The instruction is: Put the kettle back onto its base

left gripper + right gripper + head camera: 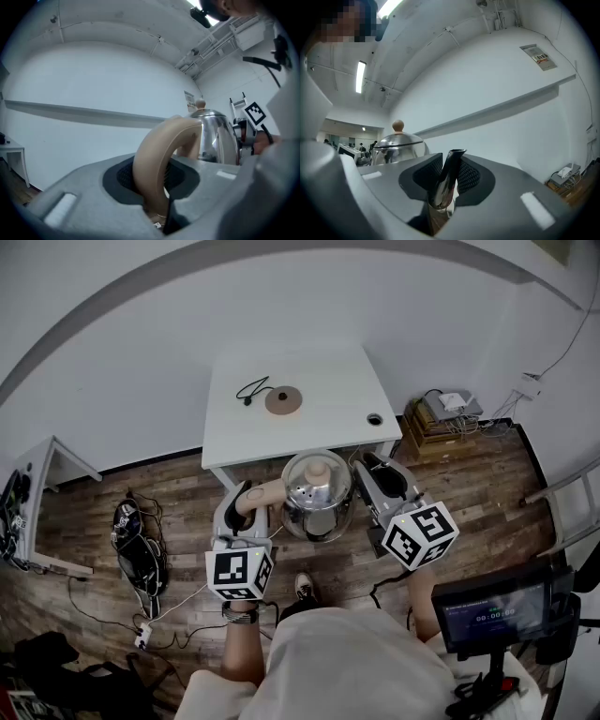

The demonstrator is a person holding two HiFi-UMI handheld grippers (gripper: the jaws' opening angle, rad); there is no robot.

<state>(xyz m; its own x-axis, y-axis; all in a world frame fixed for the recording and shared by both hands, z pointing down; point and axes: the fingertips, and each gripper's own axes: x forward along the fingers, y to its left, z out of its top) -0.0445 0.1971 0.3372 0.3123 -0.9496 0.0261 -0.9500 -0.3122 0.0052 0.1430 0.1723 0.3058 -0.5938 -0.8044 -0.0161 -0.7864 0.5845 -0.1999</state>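
Observation:
A shiny steel kettle [318,493] with a beige knob hangs in the air in front of the white table [328,423], between both grippers. My left gripper [251,507] is shut on its beige handle [157,159], which fills the gap between the jaws in the left gripper view. On the other side my right gripper [367,476] is shut on the steel spout [445,180]. The kettle body [398,145] and its knob show to the left in the right gripper view. The round brown base [283,400] lies on the table's far left part, its black cord [251,390] beside it.
The table has a cable hole [375,418] near its right edge. A stack of boxes with a white device [441,418] sits on the wooden floor right of it. Cables and a black bag [136,549] lie on the floor at left. A monitor [502,610] stands at lower right.

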